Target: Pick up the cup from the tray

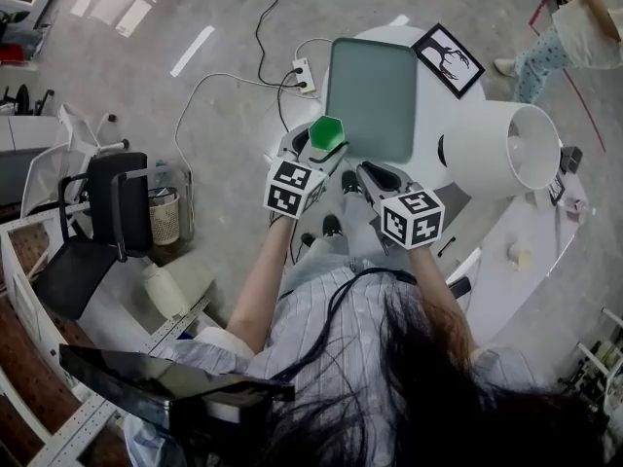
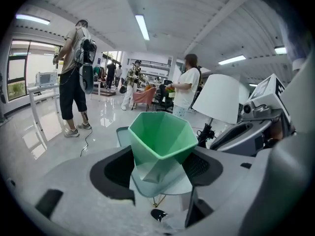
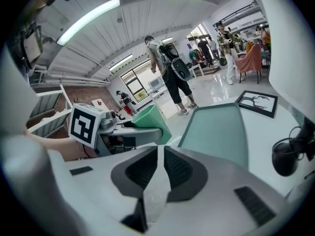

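We hold the green faceted plastic cup (image 2: 162,136) in the left gripper (image 2: 160,167), jaws wide on it, just off the grey-green rectangular tray (image 1: 375,95) at its near-left corner; tapered walls may slip if we tilt; right gripper (image 3: 158,168) closed, empty.

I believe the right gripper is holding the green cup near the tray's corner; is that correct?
Not quite: it is the left gripper that is holding the green cup near the tray's corner. The left gripper view shows the cup clamped between its jaws, while the right gripper is shut on nothing.
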Demonstrator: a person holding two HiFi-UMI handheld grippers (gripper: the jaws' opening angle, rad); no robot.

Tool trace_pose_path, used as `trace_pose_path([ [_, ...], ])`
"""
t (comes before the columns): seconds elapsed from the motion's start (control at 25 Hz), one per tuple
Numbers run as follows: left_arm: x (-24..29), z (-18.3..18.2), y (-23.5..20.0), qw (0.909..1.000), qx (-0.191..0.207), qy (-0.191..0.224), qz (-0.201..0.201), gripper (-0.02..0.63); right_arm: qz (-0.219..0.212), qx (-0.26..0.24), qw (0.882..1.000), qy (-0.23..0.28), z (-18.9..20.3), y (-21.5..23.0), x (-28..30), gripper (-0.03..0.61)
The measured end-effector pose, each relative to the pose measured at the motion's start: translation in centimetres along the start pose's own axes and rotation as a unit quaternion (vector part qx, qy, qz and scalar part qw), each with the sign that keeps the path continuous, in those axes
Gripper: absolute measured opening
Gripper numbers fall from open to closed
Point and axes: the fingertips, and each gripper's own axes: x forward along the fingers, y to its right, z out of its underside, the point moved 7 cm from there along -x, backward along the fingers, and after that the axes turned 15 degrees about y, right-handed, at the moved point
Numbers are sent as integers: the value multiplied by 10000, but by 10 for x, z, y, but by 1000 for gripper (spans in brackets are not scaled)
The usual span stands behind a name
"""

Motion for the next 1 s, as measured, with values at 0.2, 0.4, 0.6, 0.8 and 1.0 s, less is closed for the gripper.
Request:
trace_pose_path([
  [0.2,-44,2,13,9999,41,69,-112,310,-115,-142,9998,128,9,-24,-12,57],
  [0.4,-86,12,32,9998,37,72,-173,310,-166,-236,9994,213,26,-50,-28,57],
  [0.6,-119,25,52,9999,9,68,-83,310,-139,-265,9988,379,40,-73,-44,57],
  [0.8,-144,36,73,9999,14,64,92,310,-65,-309,9985,457,54,-91,-63,57],
  [1.0,-160,48,88,9997,-64,41,214,310,34,-395,9981,469,61,-102,-80,57],
])
